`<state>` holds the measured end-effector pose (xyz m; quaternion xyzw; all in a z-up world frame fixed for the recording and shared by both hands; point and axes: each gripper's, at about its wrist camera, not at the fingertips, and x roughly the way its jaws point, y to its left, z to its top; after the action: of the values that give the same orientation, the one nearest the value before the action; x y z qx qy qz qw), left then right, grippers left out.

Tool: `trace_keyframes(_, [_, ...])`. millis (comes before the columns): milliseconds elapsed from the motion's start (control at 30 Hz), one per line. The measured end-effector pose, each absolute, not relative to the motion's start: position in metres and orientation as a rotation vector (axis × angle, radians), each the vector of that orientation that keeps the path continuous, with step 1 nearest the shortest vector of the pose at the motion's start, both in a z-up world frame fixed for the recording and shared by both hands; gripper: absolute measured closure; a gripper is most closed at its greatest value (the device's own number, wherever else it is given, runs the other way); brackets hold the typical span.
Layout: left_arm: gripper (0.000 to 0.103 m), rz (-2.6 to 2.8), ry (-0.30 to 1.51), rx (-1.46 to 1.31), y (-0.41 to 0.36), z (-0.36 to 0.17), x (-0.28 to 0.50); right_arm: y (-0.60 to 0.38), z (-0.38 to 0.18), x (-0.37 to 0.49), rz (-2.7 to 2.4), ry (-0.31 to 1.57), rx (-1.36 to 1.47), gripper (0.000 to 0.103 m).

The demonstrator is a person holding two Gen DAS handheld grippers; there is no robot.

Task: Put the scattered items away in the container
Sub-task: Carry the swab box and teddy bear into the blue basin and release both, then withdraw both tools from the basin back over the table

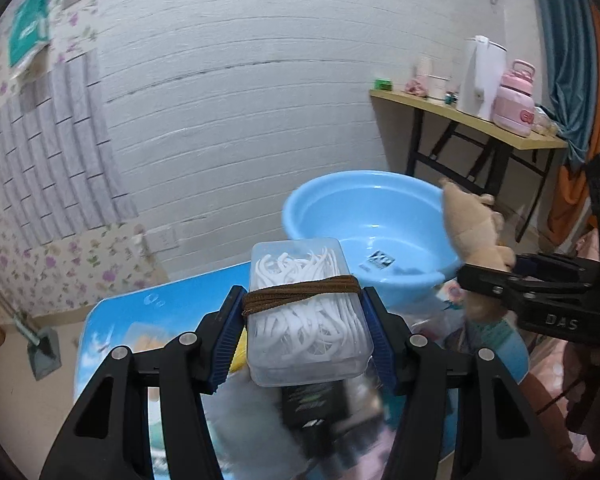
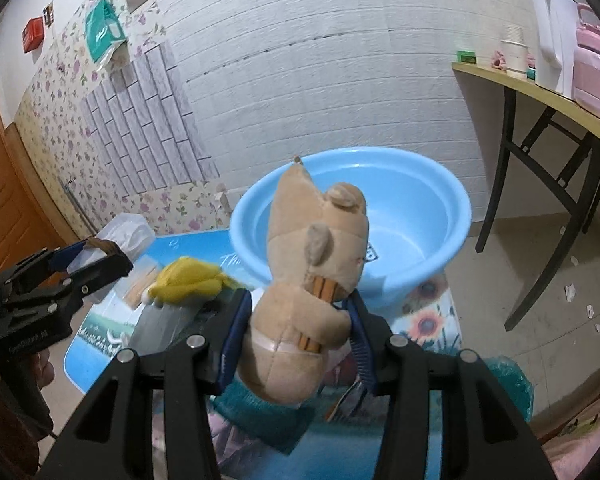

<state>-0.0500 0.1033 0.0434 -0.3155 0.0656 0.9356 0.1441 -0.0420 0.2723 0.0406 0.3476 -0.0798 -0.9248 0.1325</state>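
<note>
Overhead nothing but white brick-pattern wall, with floral paper lower down and a wooden side table (image 1: pixel 512 136) against it carrying a white kettle (image 1: pixel 482 76) and a pink flask (image 1: pixel 516 100). Nearer stands a small table (image 1: pixel 172 304) with a printed blue top, and on its far end a light blue basin (image 2: pixel 444 208), bare inside but for a label. The left gripper (image 1: pixel 306 322) is clamped on a clear plastic box of white floss picks (image 1: pixel 308 320) bound with a brown band, held up in front of the basin. The right gripper (image 2: pixel 296 340) squeezes a tan plush bear (image 2: pixel 312 280) at its waist, upright, just before the basin's rim. A yellow soft toy (image 2: pixel 188 280) lies on the tabletop.
</note>
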Motion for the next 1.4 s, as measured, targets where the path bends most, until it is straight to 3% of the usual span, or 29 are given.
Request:
trace_keyframes(667, [0.045, 2.558, 0.264, -0.977, 0.176, 0.015, -0.126, 0.301, 0.021, -0.122, -2.660, -0.355, 0.997, 0.058])
trace_keyframes(833, [0.042, 2.546, 0.280, -0.980, 0.179, 0.013, -0.124, 0.310, 0.019, -0.121, -2.683, -0.379, 0.991, 0.057])
trace_keyframes(967, [0.030, 2.581, 0.271, -0.953, 0.177, 0.018, -0.116, 0.312, 0.020, -0.117, -2.689, -0.390, 1.003, 0.057])
trace_keyframes(1400, [0.030, 2.668, 0.230, -0.910, 0.137, 0.039, -0.067, 0.307, 0.037, -0.071, -2.721, -0.347, 0.982, 0.057])
